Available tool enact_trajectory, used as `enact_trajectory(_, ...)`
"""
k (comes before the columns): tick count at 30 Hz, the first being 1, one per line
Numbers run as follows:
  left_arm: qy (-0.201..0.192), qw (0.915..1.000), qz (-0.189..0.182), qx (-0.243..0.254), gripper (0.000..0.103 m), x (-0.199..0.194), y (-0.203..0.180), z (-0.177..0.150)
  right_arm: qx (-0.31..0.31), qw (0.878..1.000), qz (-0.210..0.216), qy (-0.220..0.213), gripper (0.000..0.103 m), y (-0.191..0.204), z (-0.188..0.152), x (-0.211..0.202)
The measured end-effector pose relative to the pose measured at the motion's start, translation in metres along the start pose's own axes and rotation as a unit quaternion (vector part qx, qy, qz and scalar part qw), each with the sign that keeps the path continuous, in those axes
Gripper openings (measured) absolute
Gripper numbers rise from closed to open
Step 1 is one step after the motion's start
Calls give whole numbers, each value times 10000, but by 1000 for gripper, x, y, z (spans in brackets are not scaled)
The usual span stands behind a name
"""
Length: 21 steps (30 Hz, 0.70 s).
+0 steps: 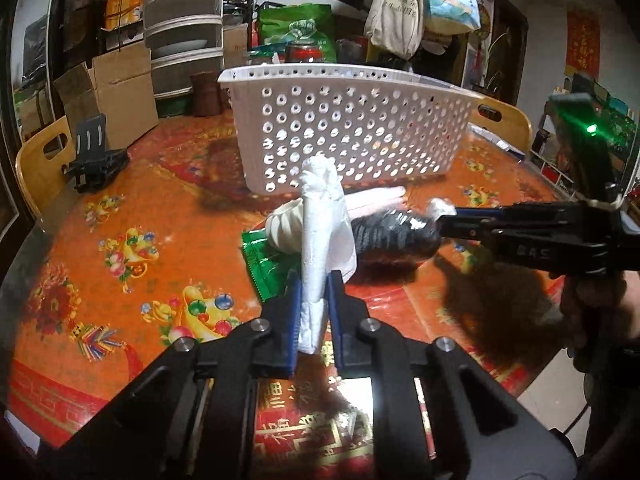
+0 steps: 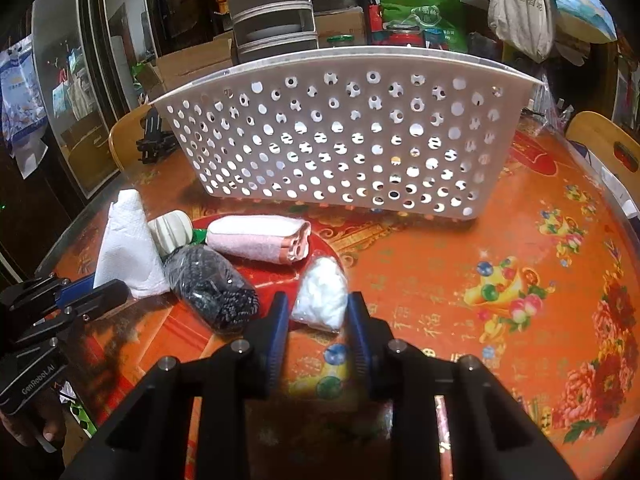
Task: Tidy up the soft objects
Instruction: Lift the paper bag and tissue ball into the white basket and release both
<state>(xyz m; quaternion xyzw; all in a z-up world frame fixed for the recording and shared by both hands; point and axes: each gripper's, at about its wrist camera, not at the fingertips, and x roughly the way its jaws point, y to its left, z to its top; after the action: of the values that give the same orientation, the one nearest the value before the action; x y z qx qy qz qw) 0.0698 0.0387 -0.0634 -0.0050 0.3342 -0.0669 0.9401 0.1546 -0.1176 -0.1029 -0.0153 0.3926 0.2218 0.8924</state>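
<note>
Between the left gripper (image 1: 315, 300) fingers, a folded white tissue (image 1: 316, 248), upright.

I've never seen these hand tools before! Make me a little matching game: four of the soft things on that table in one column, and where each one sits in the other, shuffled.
Things:
1. folded white tissue
2. clear bag of white cotton
3. pink rolled towel
4. dark knit bundle in plastic

Places:
A. lying nearest the white basket
B. between the right tool fingers
C. pinched in the left tool
D. on the table between the tissue and the cotton bag

Pairs: 1-C, 2-B, 3-A, 4-D
</note>
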Motion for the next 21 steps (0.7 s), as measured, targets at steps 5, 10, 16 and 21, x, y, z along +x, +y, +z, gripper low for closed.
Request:
enact_trajectory(5, -68, 10000, 3, 21, 11, -8, -2, 1, 41, 9999, 23, -90, 24, -1, 0, -4)
enact_trajectory(10, -111, 9999, 10, -63, 11, -12, 4, 2, 80, 9997, 56, -211, 24, -3, -1, -10)
enact_trajectory(16, -94, 9999, 25, -96, 11, -10, 5, 1, 140, 9993, 77, -340, 23, -6, -2, -16)
enact_trajectory(21, -126, 9998, 66, -147, 11, -11, 8, 2, 166, 9989, 54, -430, 23, -8, -2, -19)
